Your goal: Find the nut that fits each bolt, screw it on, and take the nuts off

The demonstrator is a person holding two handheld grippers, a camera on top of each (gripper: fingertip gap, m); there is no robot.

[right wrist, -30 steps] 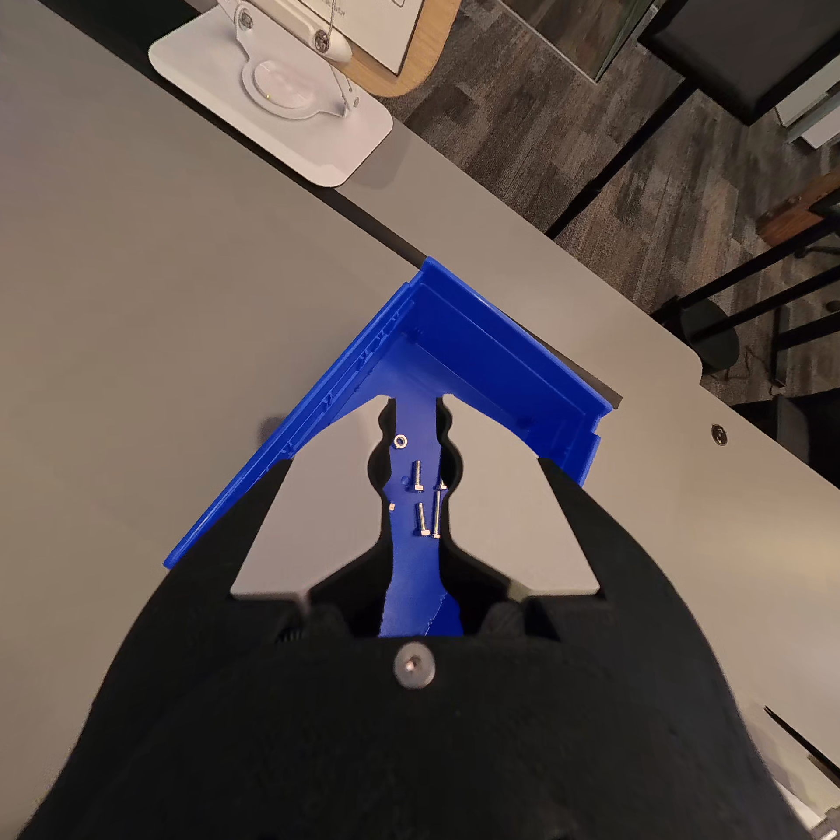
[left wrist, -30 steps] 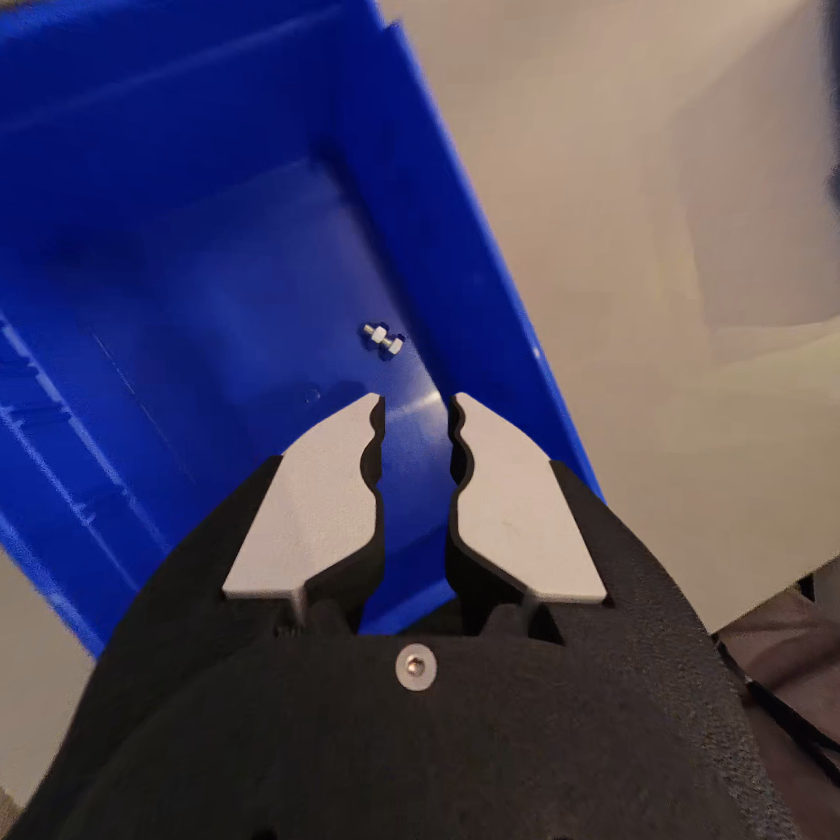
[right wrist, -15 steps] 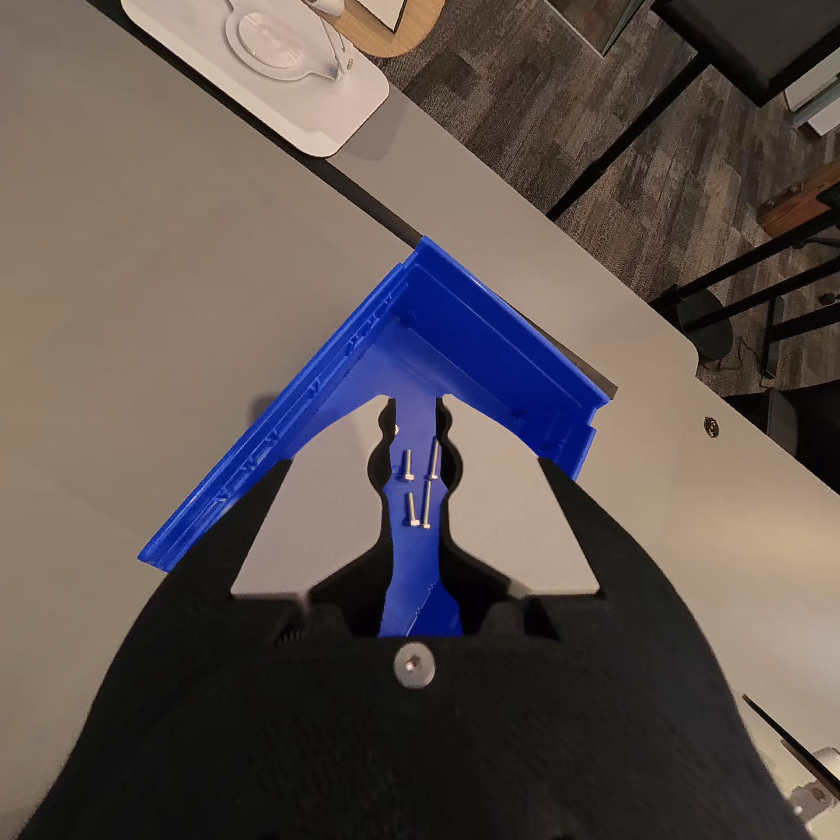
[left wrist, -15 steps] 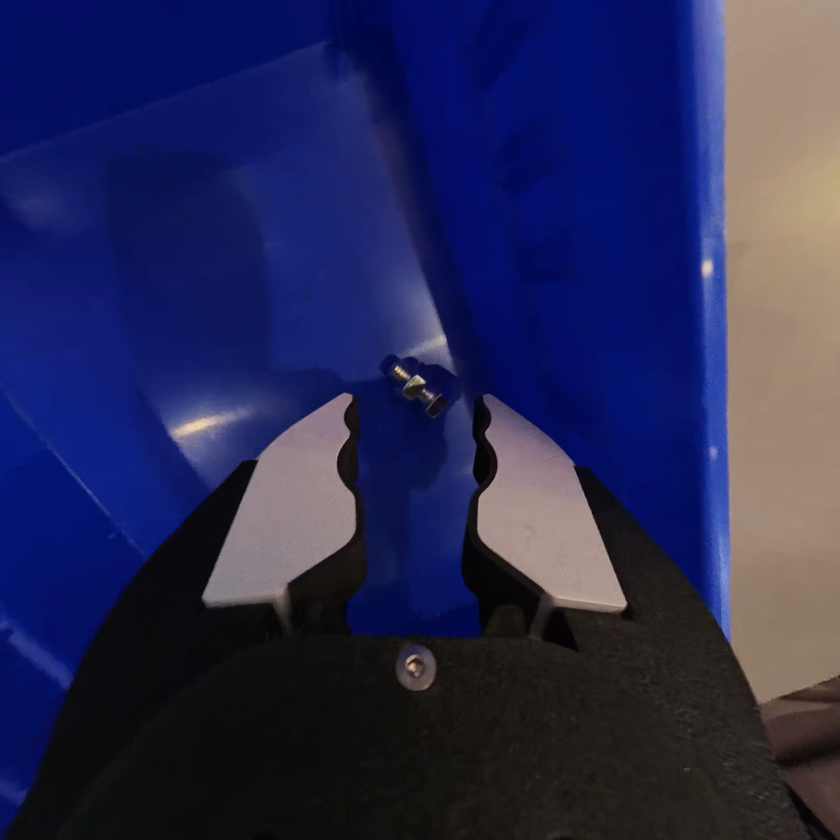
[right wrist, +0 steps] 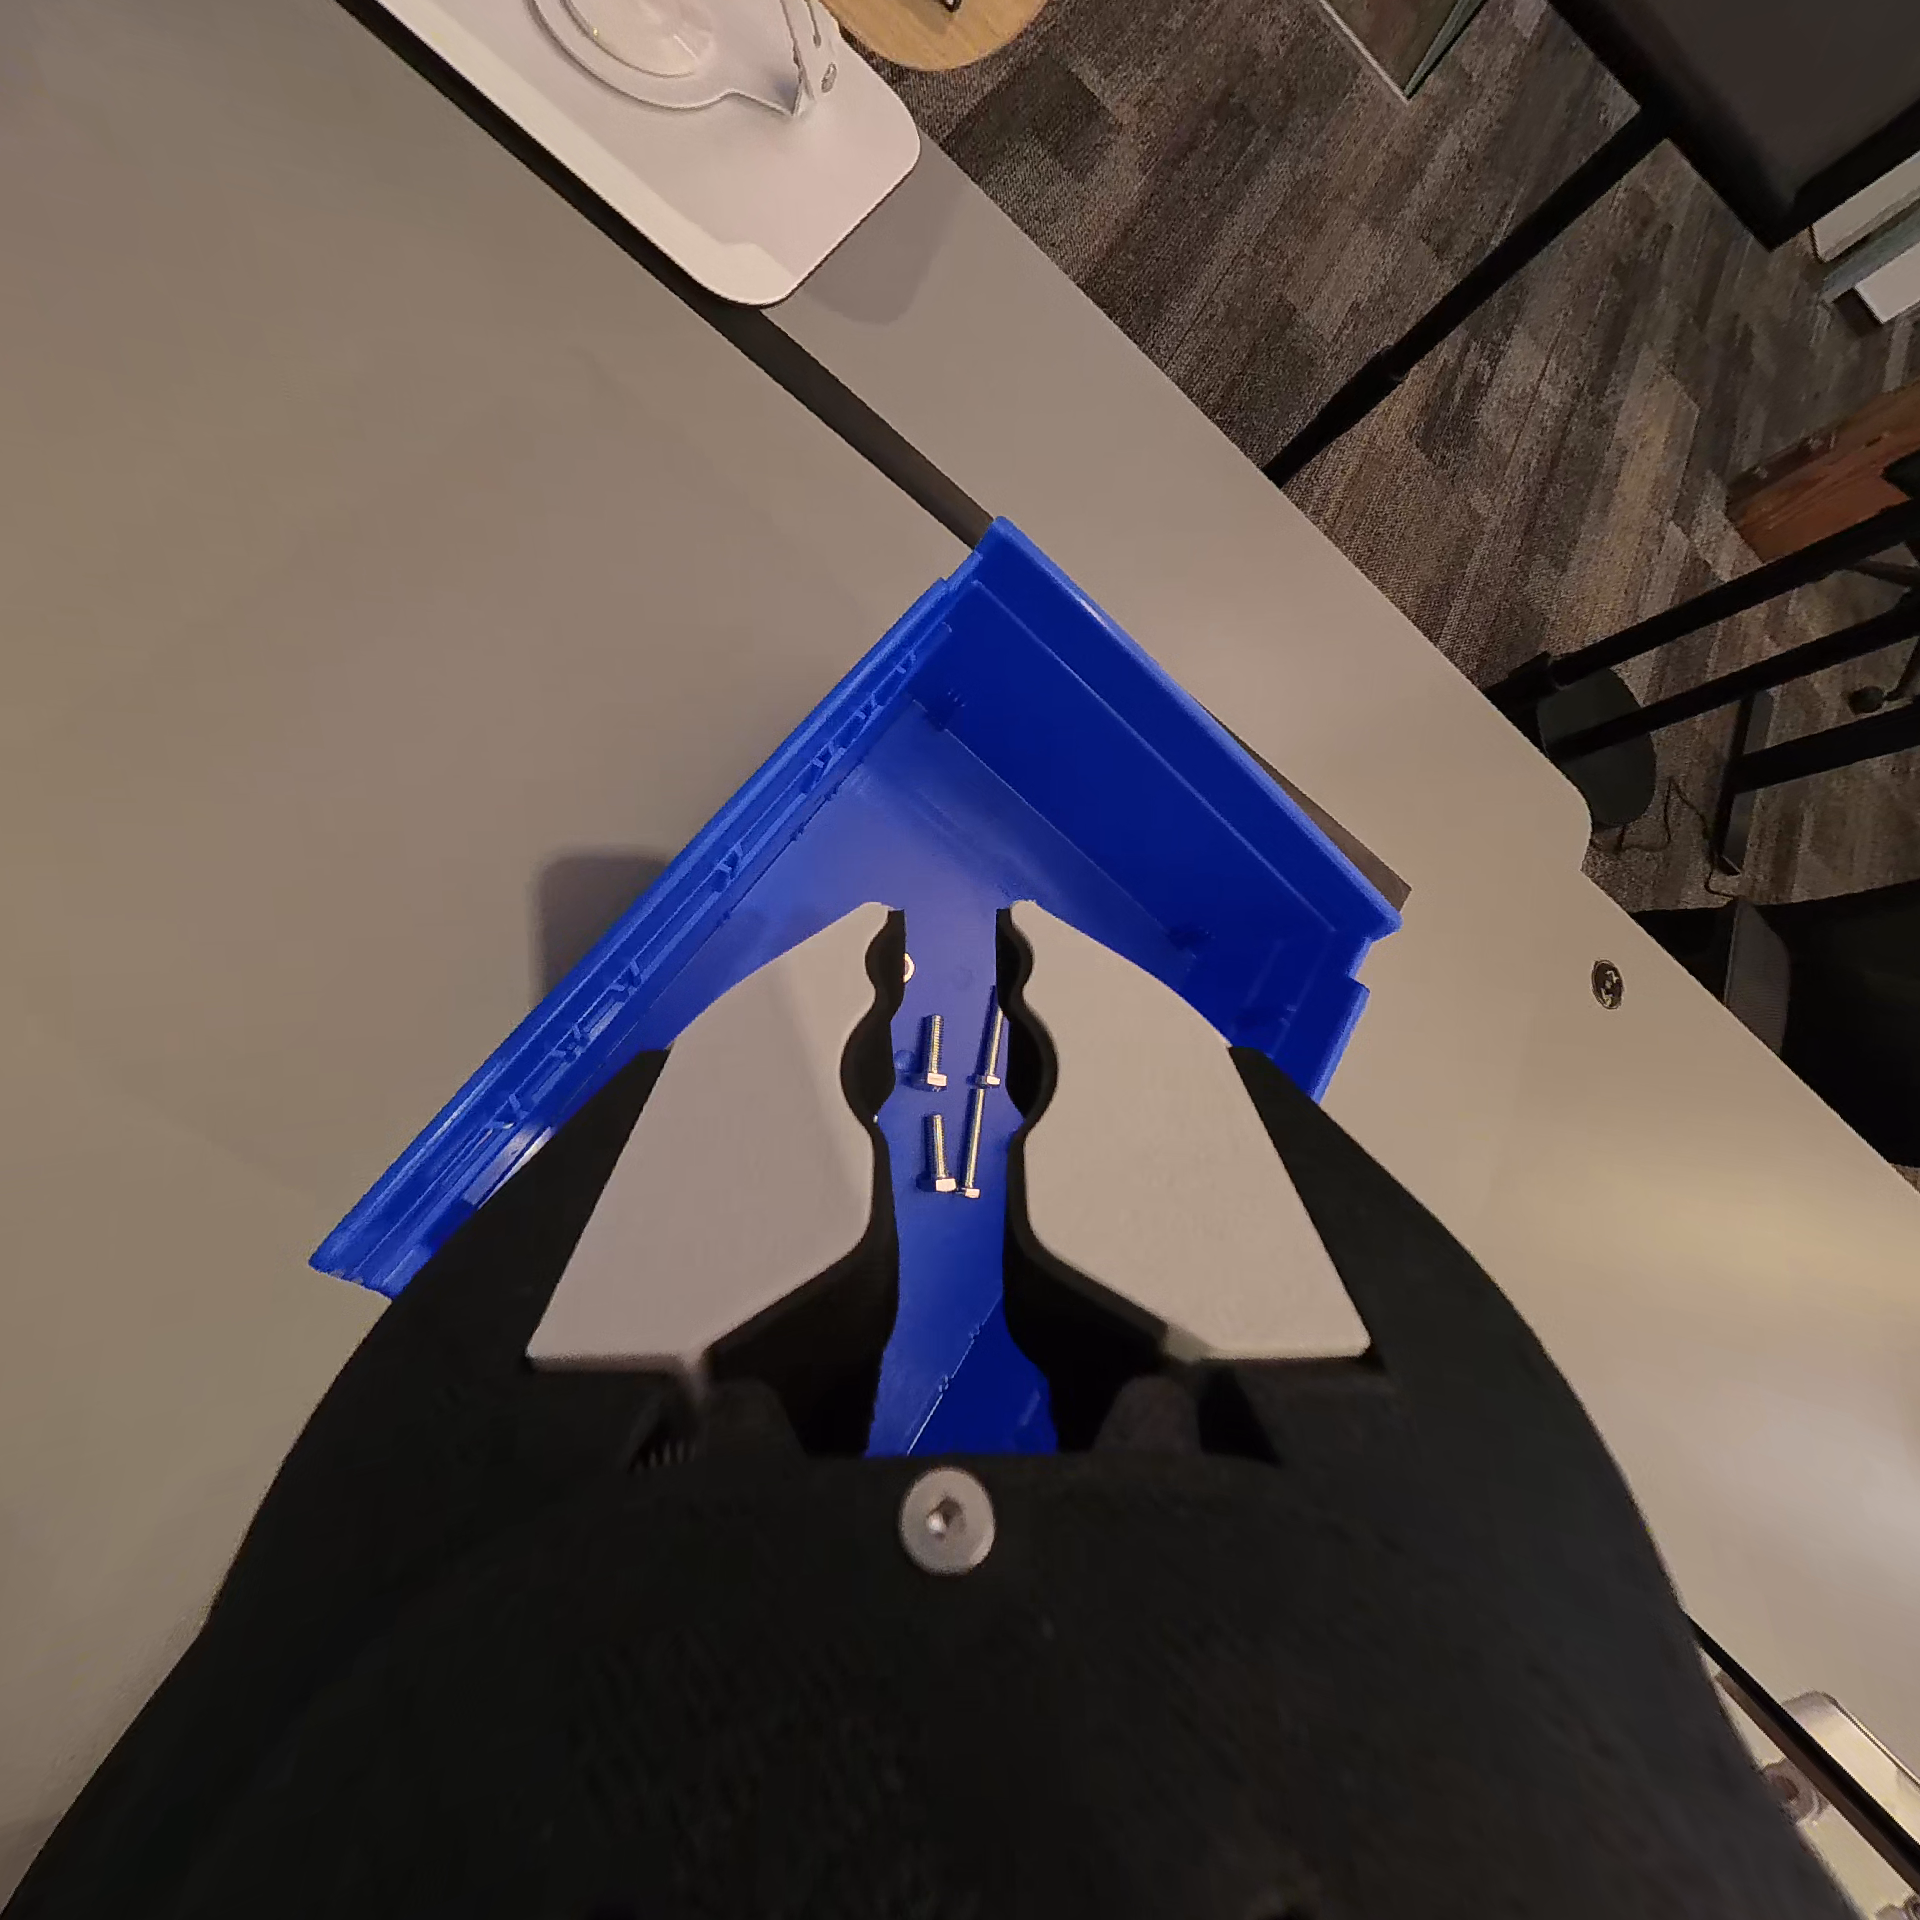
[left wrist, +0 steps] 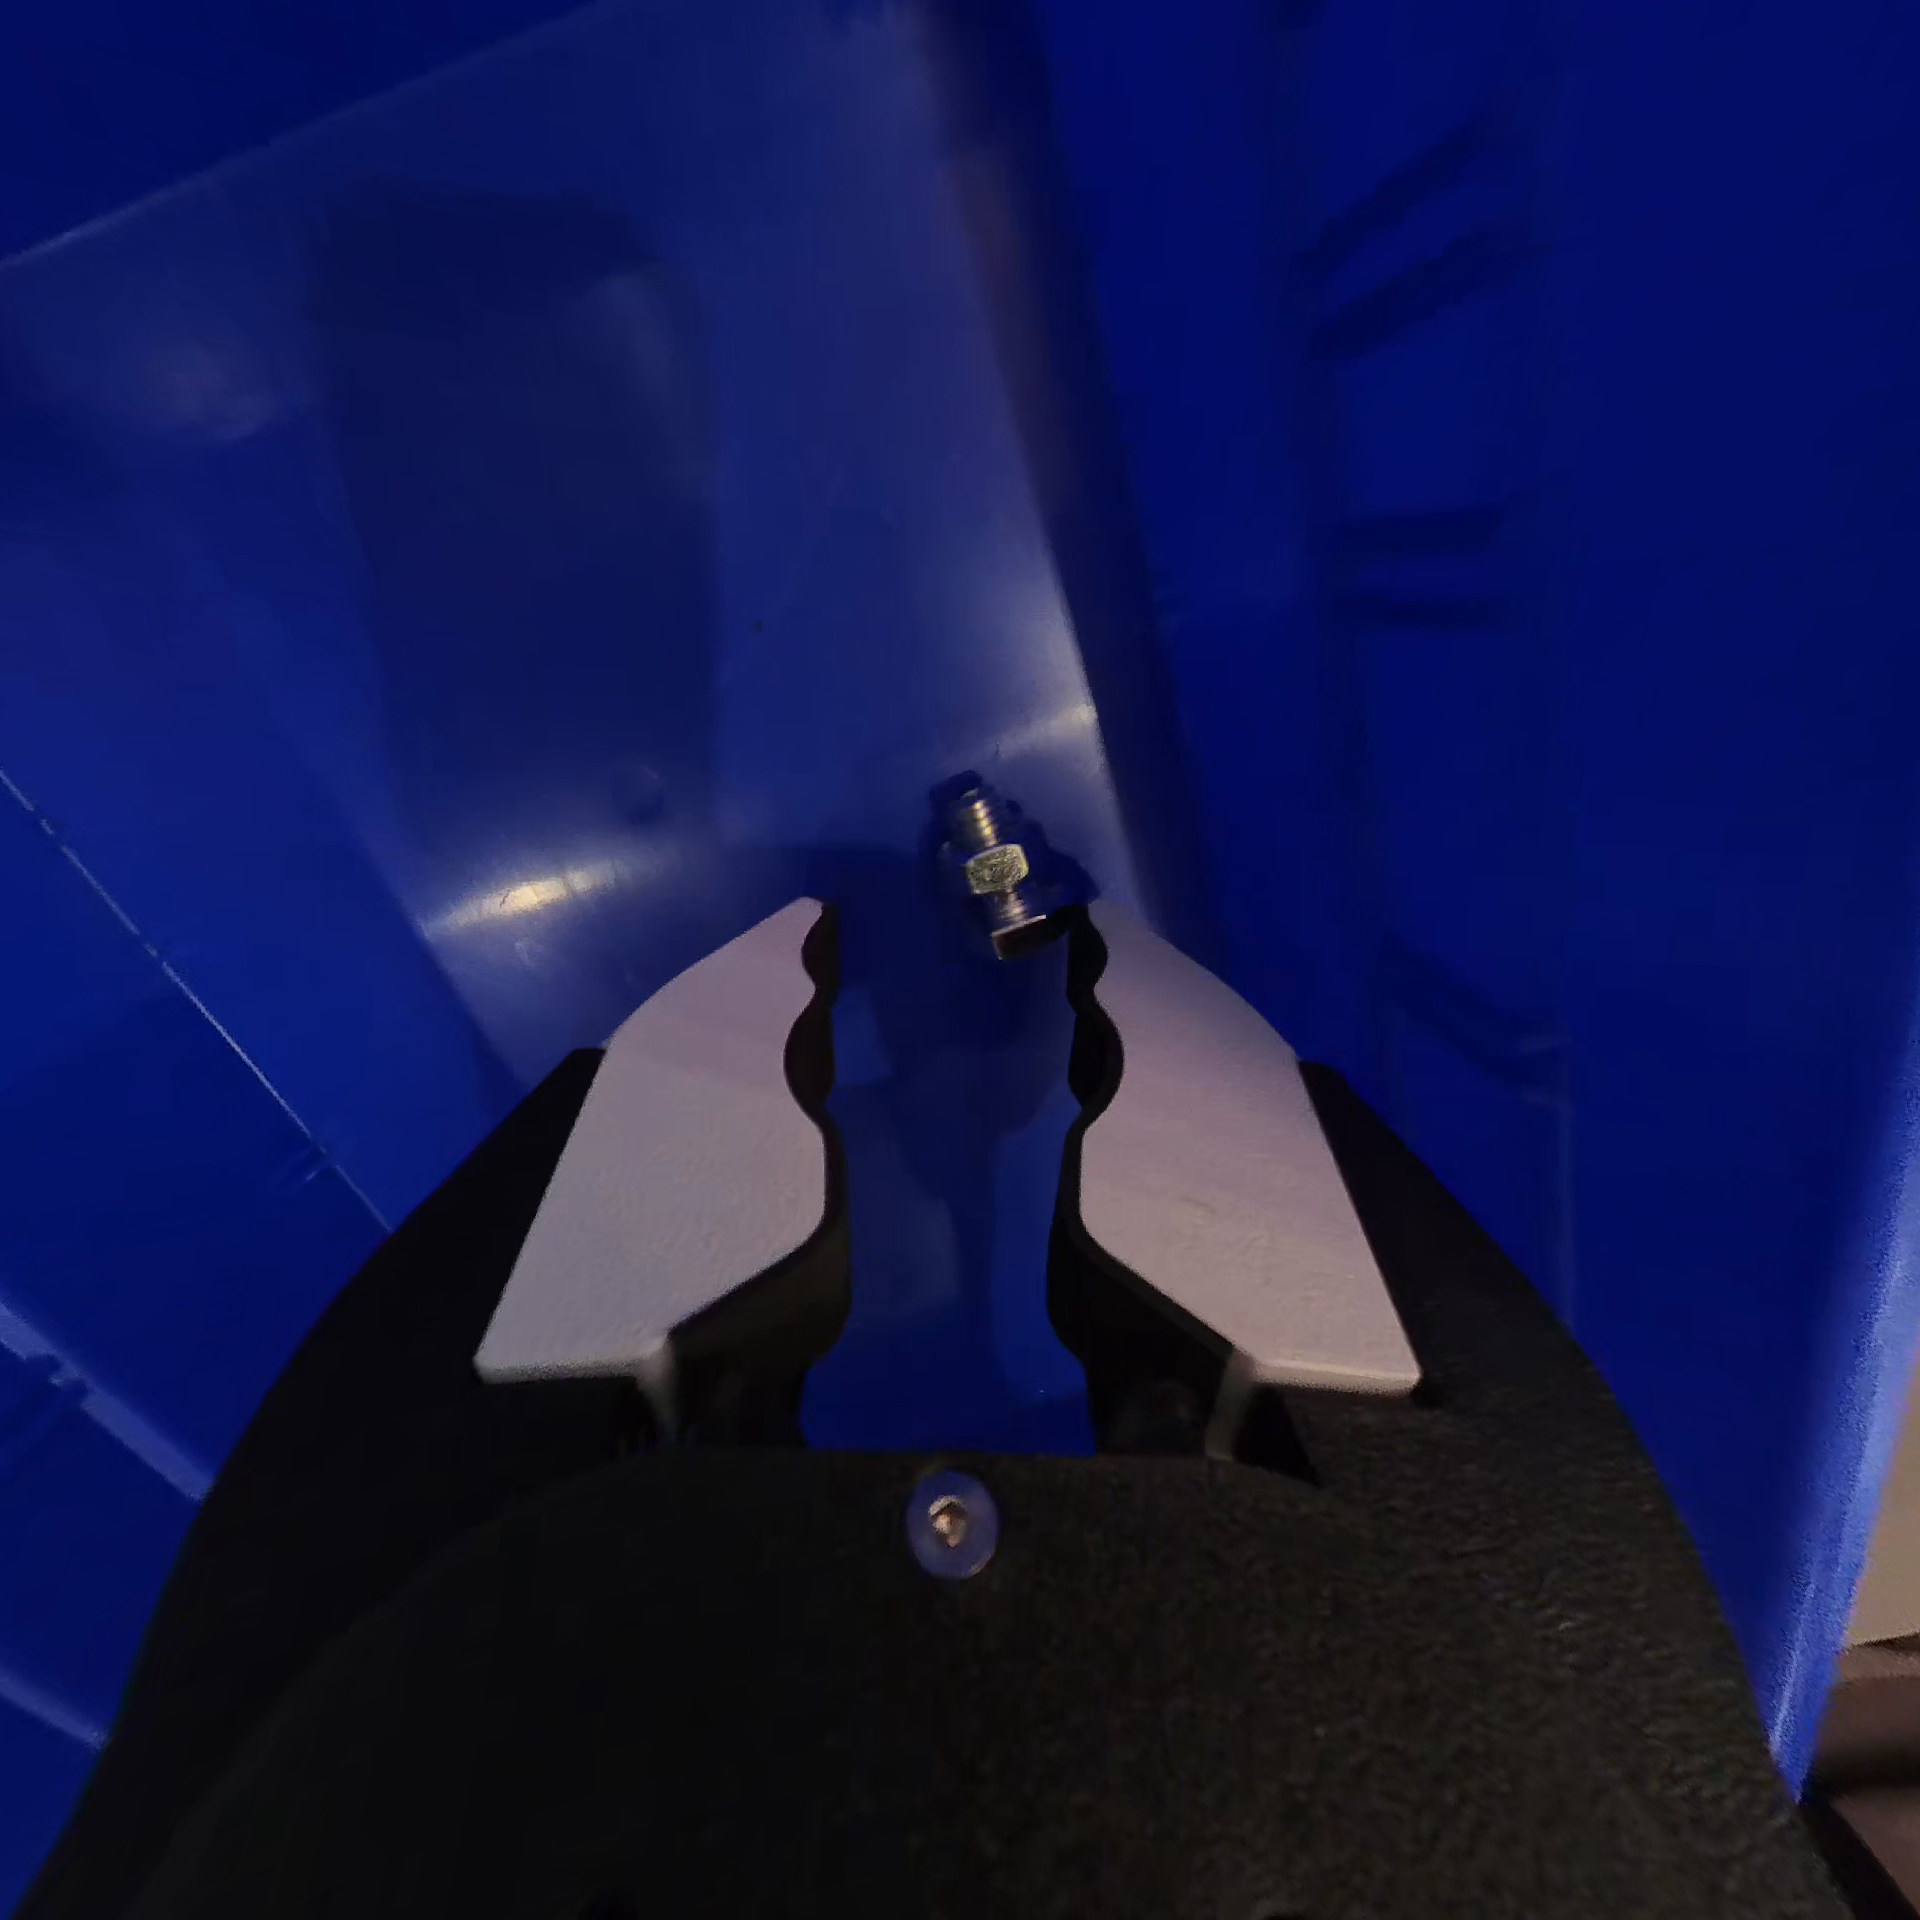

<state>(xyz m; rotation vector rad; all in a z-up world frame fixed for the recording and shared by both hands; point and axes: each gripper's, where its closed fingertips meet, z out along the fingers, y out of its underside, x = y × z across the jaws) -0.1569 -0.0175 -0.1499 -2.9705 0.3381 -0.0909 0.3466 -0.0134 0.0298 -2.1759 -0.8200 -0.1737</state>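
In the left wrist view my left gripper [left wrist: 940, 914] is open and empty, low inside a blue bin [left wrist: 520, 520]. A short silver bolt with a nut on it [left wrist: 987, 873] lies on the bin floor just past the right fingertip [left wrist: 1101, 935], close to the bin's right wall. In the right wrist view my right gripper [right wrist: 948, 914] is open and empty, held above a second blue bin [right wrist: 1091, 748]. Several loose silver bolts [right wrist: 951, 1101] lie on that bin's floor between the fingers, and a small nut [right wrist: 908, 968] peeks out by the left fingertip.
The second bin rests on a grey table [right wrist: 312, 520] near its far edge. A white stand base [right wrist: 707, 135] sits at the back. Beyond the table are dark floor and chair legs [right wrist: 1714, 644]. The bin's tall right wall [left wrist: 1558, 727] crowds the left gripper. My right fingertips sit around 55 cm from my left ones.
My left gripper has gone deeper into its bin and closer to the bolt with the nut, opening wider. My right gripper has drifted slightly over its bin, staying open.
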